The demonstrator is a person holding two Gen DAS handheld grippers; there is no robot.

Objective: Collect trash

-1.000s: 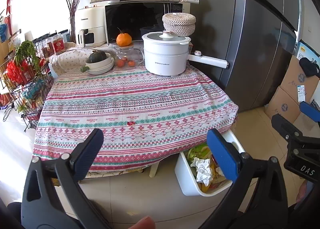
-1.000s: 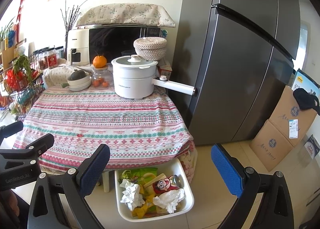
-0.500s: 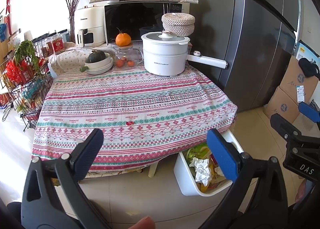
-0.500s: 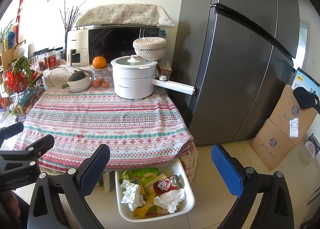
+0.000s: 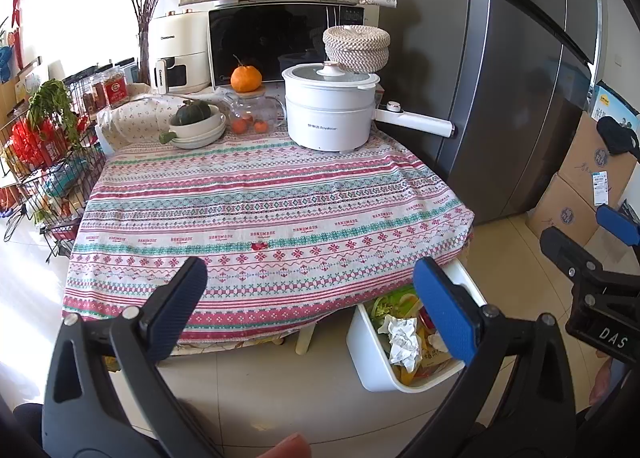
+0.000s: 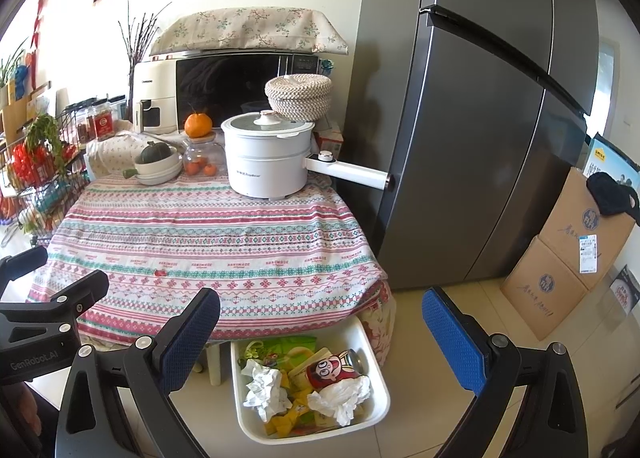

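Observation:
A white bin (image 6: 376, 370) stands on the floor, half under the table's front right corner. It holds crumpled tissues (image 6: 266, 382), a red drink can (image 6: 332, 368) and yellow and green wrappers. My right gripper (image 6: 324, 334) hangs open just above and in front of the bin, nothing between its blue pads. My left gripper (image 5: 312, 308) is open too, held before the table's front edge, with the bin (image 5: 376, 354) at its right finger. A small red speck (image 5: 259, 245) lies on the striped tablecloth (image 5: 260, 186). Each gripper shows at the edge of the other's view.
At the back of the table are a white electric pot (image 5: 330, 110) with a long handle, a bowl with a green squash (image 5: 196, 122), a glass jar and an orange. A grey fridge (image 6: 480, 138) stands right, cardboard boxes (image 6: 568, 254) beyond it, a wire rack (image 5: 44, 162) left.
Both grippers stay open and empty. The views have drifted only slightly; nothing has been picked up or dropped.

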